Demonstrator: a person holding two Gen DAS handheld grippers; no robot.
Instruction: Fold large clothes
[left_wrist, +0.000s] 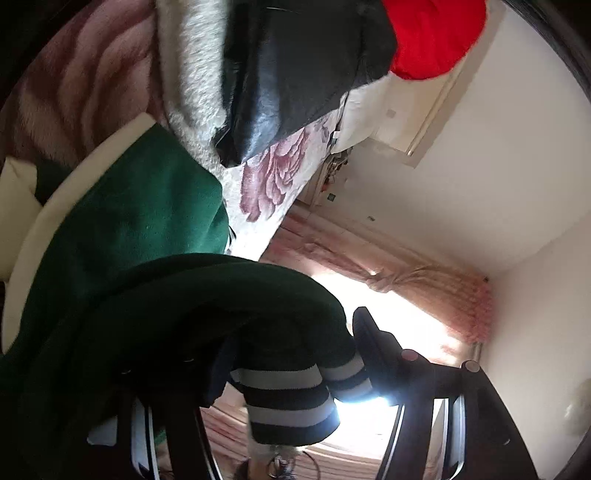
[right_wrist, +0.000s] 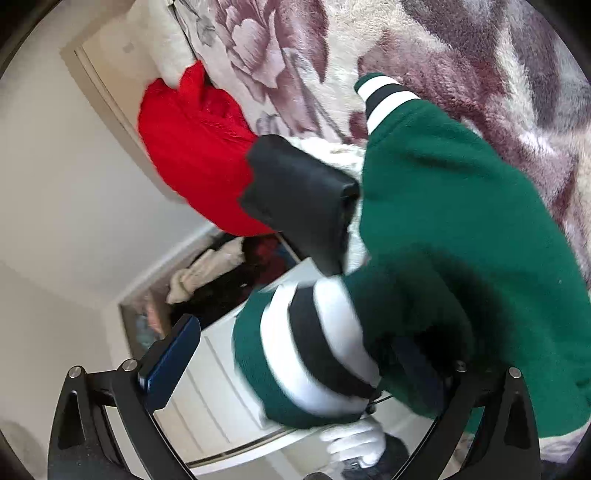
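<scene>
Green jacket (right_wrist: 461, 206) with striped cuffs: lies on the floral blanket (right_wrist: 480, 55), one part draped over both your tools. Your left gripper (left_wrist: 291, 365): fingers spread wide, green cloth hanging over one; grip cannot be told. Your right gripper (right_wrist: 295, 354): spread wide, striped cuff between the fingers, unpinched. Red garment (right_wrist: 195, 147) and black garment (right_wrist: 295, 199): beside the jacket.

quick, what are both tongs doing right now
left tongs: fingers apart, green jacket draped over one.
right tongs: fingers apart, jacket's striped cuff between them.
</scene>
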